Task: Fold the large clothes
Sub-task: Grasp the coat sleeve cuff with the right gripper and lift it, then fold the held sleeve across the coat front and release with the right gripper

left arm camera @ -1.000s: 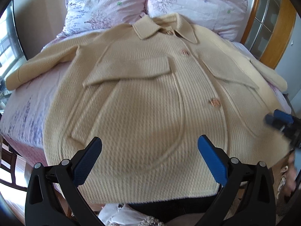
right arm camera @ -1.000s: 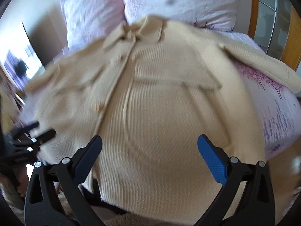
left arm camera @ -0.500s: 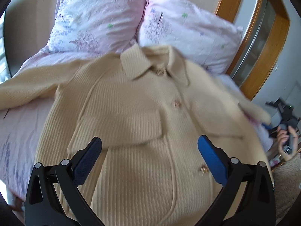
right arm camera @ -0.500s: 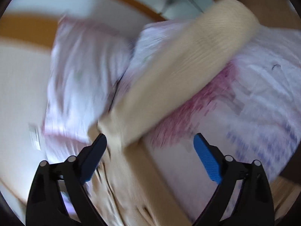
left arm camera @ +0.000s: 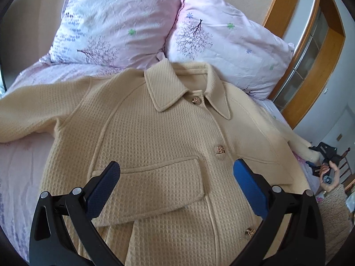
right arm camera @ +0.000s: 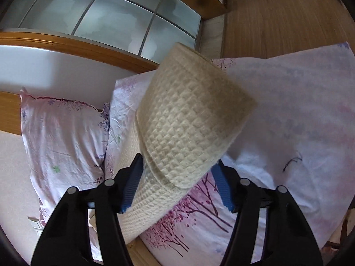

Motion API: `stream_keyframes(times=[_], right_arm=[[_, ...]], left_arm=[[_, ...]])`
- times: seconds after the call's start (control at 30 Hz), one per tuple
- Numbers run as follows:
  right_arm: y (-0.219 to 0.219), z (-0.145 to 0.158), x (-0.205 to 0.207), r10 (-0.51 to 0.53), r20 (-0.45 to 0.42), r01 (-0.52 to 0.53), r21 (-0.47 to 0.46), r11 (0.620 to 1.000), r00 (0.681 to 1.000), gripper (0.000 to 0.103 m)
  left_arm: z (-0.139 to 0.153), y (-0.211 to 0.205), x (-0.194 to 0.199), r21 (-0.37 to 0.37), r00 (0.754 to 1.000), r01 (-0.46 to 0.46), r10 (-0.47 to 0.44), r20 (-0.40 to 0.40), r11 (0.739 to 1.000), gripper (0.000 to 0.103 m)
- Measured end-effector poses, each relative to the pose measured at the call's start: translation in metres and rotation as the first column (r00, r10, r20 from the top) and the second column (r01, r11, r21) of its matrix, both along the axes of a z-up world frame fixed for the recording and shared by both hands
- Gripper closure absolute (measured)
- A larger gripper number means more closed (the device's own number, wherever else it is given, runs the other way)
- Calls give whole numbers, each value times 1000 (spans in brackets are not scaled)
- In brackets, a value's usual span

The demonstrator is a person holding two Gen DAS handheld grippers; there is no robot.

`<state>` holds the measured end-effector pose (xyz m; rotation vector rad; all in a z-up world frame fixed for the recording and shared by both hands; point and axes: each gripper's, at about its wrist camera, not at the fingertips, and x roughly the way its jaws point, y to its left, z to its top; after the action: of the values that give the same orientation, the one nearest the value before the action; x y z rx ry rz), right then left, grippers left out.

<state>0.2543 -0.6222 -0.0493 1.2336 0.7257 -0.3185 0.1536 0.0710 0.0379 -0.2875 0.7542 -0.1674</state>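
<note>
The cream waffle-knit jacket [left arm camera: 168, 155] is spread face up on the bed [left arm camera: 20, 159], buttoned, collar up by the two floral pillows [left arm camera: 124, 20]. Its one sleeve [right arm camera: 190, 133] runs out toward the bed's edge, and that cuff sits right between the fingers of my right gripper [right arm camera: 177, 181]. The blue pads are partly closed in around it (honestly can't tell if they're pinching the fabric or just flanking it). My left gripper [left arm camera: 175, 186] hangs over the chest pocket flap [left arm camera: 155, 184] with its fingers spread wide, holding nothing. Wooden headboard [right arm camera: 66, 44] and glass-panel doors [right arm camera: 111, 11] are behind the pillows.
</note>
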Motion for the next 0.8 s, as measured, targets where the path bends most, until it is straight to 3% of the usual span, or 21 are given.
stream_keyframes(times=[0.03, 0.1, 0.2, 0.33, 0.43, 0.5, 0.63, 0.8], right_arm=[[2, 0, 4, 18, -16, -18, -20, 1000, 1000, 79], [10, 13, 7, 23, -40, -28, -121, 992, 999, 85], [37, 62, 15, 43, -27, -50, -376, 925, 999, 86], [92, 138, 18, 130, 71, -57, -624, 779, 989, 86], [149, 187, 17, 261, 141, -69, -750, 658, 955, 86], [186, 208, 15, 358, 168, -87, -797, 598, 918, 86], [271, 233, 14, 574, 184, -154, -858, 489, 798, 86], [366, 218, 25, 767, 109, -304, -876, 375, 632, 86]], left_arm=[[-1, 2, 2, -13, 1000, 3, -3, -1, 1000, 1], [-3, 6, 5, -28, 1000, 2, -2, -4, 1000, 1], [-1, 11, 6, -44, 1000, 3, -3, 2, 999, 1], [1, 19, 7, -65, 1000, -3, 4, 14, 998, 1], [1, 25, 11, -100, 1000, -10, 11, 10, 995, 3], [2, 29, 12, -126, 1000, -12, 13, 12, 992, 4], [4, 38, 12, -178, 1000, -25, 28, 14, 984, 4], [7, 53, 9, -221, 999, -40, 46, 25, 975, 8]])
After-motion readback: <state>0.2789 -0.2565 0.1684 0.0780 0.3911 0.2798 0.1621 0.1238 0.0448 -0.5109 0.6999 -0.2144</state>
